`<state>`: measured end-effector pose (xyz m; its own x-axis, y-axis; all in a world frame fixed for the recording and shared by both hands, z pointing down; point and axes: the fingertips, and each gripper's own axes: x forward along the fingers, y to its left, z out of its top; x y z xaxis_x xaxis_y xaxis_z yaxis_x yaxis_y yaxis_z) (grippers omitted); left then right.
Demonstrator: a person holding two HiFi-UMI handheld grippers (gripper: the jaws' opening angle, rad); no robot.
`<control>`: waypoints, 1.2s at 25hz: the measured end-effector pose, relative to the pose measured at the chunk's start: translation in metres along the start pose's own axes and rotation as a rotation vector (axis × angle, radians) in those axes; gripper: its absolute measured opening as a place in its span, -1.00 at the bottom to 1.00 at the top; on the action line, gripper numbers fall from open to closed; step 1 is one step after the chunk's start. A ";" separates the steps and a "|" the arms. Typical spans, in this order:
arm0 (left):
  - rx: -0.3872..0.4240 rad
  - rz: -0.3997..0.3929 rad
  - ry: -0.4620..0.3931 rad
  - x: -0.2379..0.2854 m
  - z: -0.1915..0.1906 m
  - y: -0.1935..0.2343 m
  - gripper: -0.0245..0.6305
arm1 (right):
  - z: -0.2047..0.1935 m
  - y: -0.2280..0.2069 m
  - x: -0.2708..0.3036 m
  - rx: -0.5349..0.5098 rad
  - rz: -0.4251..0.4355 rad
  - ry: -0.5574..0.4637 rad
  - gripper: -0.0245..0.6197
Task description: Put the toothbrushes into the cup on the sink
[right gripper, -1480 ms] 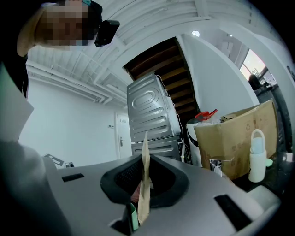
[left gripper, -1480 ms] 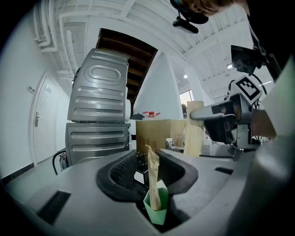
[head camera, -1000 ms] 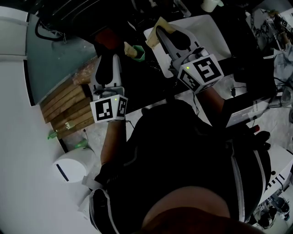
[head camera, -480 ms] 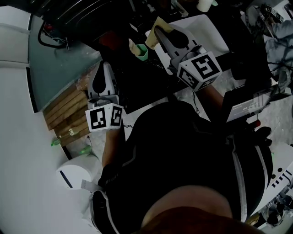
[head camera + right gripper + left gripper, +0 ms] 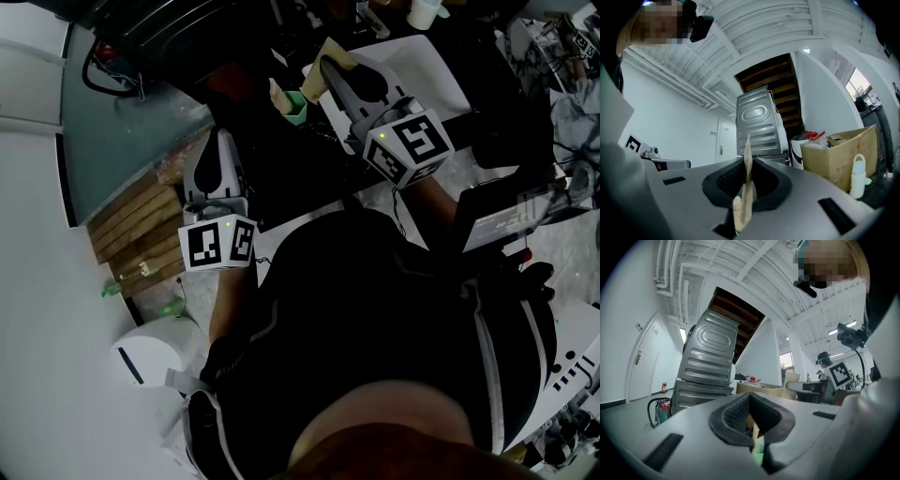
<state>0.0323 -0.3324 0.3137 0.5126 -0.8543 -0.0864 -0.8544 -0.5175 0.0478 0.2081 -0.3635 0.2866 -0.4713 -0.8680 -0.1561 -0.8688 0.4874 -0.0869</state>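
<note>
Since a second ago, pulls the left tool back from the green cup toward the worktop's near edge; leaves the right tool about where it was.

Nearest, by the left edge: presses the left tool almost fully together on nothing, leaving only a slit through which the cup and a tan strip show.

Farther in, left of the middle: green cup upright on the dark top, with one paper-wrapped toothbrush already leaning out of it.

Beyond, over the white sink toward the far right corner: pinches a second wrapped toothbrush flat in the right tool, tip up, near the cup but not over it.

Looks roughly halfway: one in, one yet to be carried over the rim and let go. Shows no further toothbrushes.
</note>
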 end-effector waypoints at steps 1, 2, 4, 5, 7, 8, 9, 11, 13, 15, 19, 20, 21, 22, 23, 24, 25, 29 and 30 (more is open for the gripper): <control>0.000 0.001 0.002 0.000 0.000 -0.001 -0.91 | 0.000 -0.001 0.001 0.001 0.001 0.000 -0.79; 0.000 0.003 0.006 -0.001 -0.001 -0.002 -0.91 | -0.001 -0.001 0.002 0.002 0.003 0.002 -0.79; -0.004 0.012 0.017 -0.003 -0.002 -0.003 -0.91 | -0.004 -0.001 0.006 0.003 0.011 0.009 -0.79; -0.007 0.017 0.024 -0.004 -0.004 -0.003 -0.91 | -0.005 -0.001 0.008 0.002 0.015 0.012 -0.79; -0.014 0.024 0.037 -0.006 -0.008 -0.003 -0.91 | -0.010 -0.001 0.014 -0.001 0.022 0.019 -0.79; -0.017 0.027 0.042 -0.006 -0.010 -0.002 -0.91 | -0.013 -0.001 0.018 -0.002 0.024 0.023 -0.79; -0.019 0.031 0.048 -0.006 -0.012 -0.002 -0.91 | -0.017 -0.002 0.022 -0.002 0.025 0.029 -0.79; -0.022 0.049 0.058 -0.007 -0.016 0.001 -0.91 | -0.027 -0.003 0.029 -0.001 0.025 0.041 -0.79; -0.022 0.080 0.064 -0.011 -0.019 0.004 -0.91 | -0.038 -0.004 0.036 0.000 0.028 0.060 -0.79; -0.021 0.106 0.069 -0.014 -0.022 0.006 -0.91 | -0.052 -0.005 0.042 0.008 0.039 0.084 -0.79; -0.035 0.136 0.096 -0.017 -0.034 0.007 -0.91 | -0.078 -0.008 0.050 0.011 0.055 0.129 -0.79; -0.039 0.140 0.103 -0.017 -0.038 0.007 -0.91 | -0.083 -0.009 0.051 0.012 0.057 0.137 -0.79; -0.043 0.143 0.108 -0.017 -0.041 0.007 -0.91 | -0.089 -0.009 0.053 0.013 0.059 0.144 -0.79; -0.046 0.148 0.114 -0.018 -0.044 0.008 -0.91 | -0.094 -0.009 0.055 0.013 0.061 0.151 -0.79; -0.049 0.153 0.119 -0.019 -0.046 0.008 -0.91 | -0.098 -0.008 0.057 0.012 0.064 0.158 -0.79; -0.049 0.156 0.124 -0.020 -0.049 0.009 -0.91 | -0.103 -0.007 0.058 0.011 0.068 0.166 -0.79; -0.050 0.157 0.128 -0.020 -0.051 0.009 -0.91 | -0.107 -0.006 0.059 0.011 0.070 0.173 -0.79; -0.058 0.156 0.142 -0.021 -0.060 0.009 -0.91 | -0.126 -0.008 0.063 0.004 0.065 0.201 -0.79; -0.063 0.159 0.147 -0.022 -0.062 0.009 -0.91 | -0.131 -0.008 0.064 0.001 0.066 0.207 -0.79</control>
<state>0.0186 -0.3213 0.3777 0.3827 -0.9210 0.0729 -0.9208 -0.3738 0.1115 0.1649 -0.4355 0.4066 -0.5481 -0.8352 0.0441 -0.8351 0.5436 -0.0845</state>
